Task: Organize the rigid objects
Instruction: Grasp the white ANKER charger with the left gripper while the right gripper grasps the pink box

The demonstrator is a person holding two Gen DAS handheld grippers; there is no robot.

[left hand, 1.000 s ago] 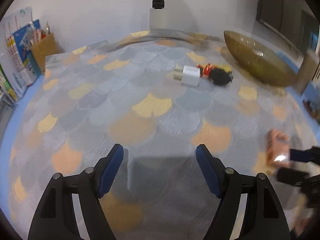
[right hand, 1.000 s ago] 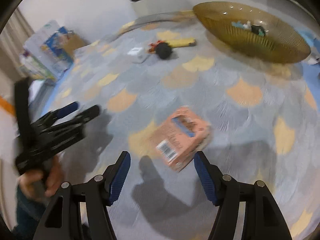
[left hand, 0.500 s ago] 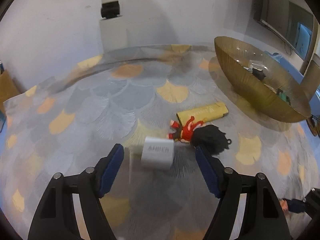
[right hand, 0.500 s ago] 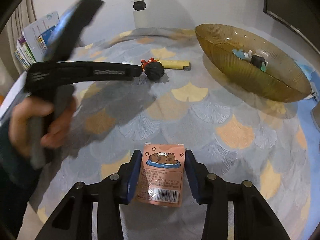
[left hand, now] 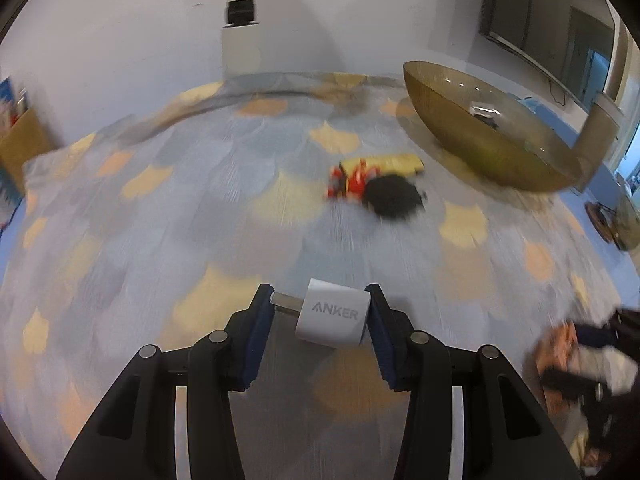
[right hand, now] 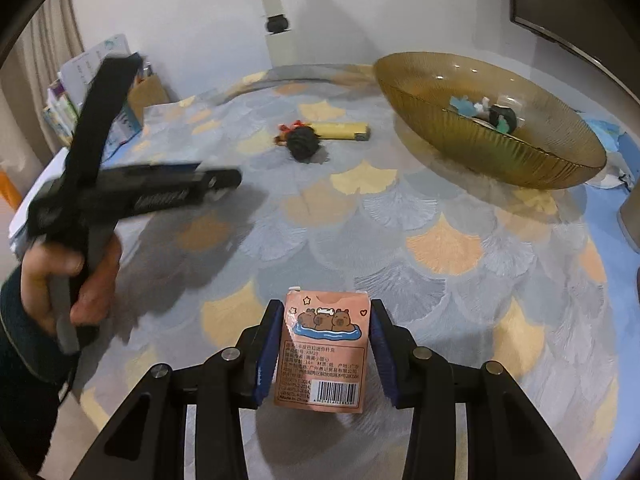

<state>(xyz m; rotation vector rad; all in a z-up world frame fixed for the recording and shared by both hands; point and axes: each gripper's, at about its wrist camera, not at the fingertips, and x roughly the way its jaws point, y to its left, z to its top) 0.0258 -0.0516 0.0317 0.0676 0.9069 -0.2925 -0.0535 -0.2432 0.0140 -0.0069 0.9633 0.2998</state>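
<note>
1. Left wrist view: our left gripper (left hand: pixel 320 312) has the white charger (left hand: pixel 333 317) between its jaws, which are closing at this moment. The right pad is against the charger's body, while the left pad meets only the metal prongs (left hand: pixel 285 301). We judge this a risky hold, since the prongs are thin and slick and the charger could pivot or slip out when lifted.

2. Also in this view, a black-haired doll (left hand: pixel 380 194) and a yellow bar (left hand: pixel 394 163) lie together mid-bench, well apart from the charger. The amber bowl (left hand: pixel 460 136) sits at the far right. The picture is blurred, so a hasty swing toward the bowl could clip its rim.

3. Right wrist view: our right gripper (right hand: pixel 322 354) is clamped on the pink card box (right hand: pixel 325 350), a pad on each long side, and the box stands upright just above the bench. Its carton walls could dent or slide if squeezed unevenly.

4. The left gripper (right hand: pixel 224 178) hangs nearby in a hand (right hand: pixel 72 280). Both heading for the bowl (right hand: pixel 480 148) at once could collide.

5. The bench wears a scallop-patterned cloth (right hand: pixel 440 240) in grey, orange and yellow. Behind it are white walls, and boxes (right hand: pixel 100 80) are stacked at the left.
</note>
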